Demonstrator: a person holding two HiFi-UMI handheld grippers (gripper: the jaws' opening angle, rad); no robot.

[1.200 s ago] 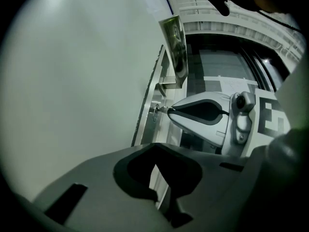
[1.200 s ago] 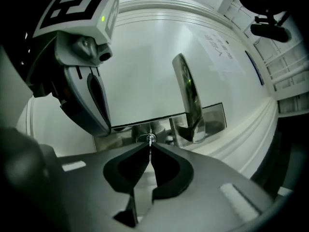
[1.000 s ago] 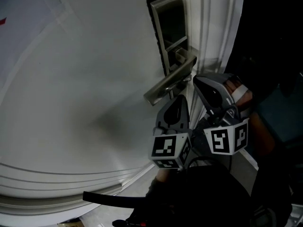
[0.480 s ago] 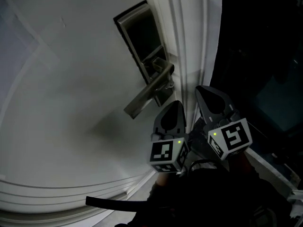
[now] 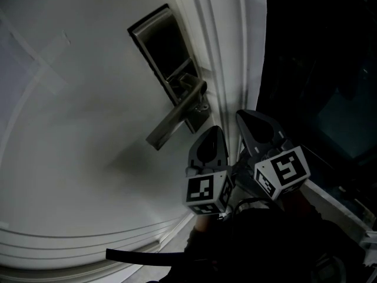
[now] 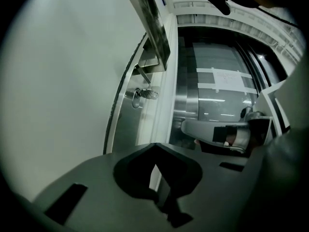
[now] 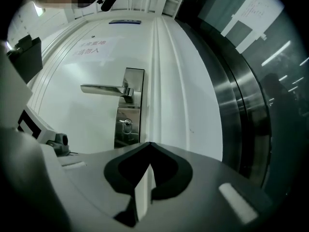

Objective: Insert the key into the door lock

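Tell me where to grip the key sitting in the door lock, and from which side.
Grip the key by its head, the only part protruding from the lock plate. Probably best to come straight at the door face, from below the lever handle, which overhangs it.

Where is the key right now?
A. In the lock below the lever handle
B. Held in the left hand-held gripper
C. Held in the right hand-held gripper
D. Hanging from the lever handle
A: the key sits in the lock plate under the lever handle; the left hand-held gripper and right hand-held gripper are shut on nothing.
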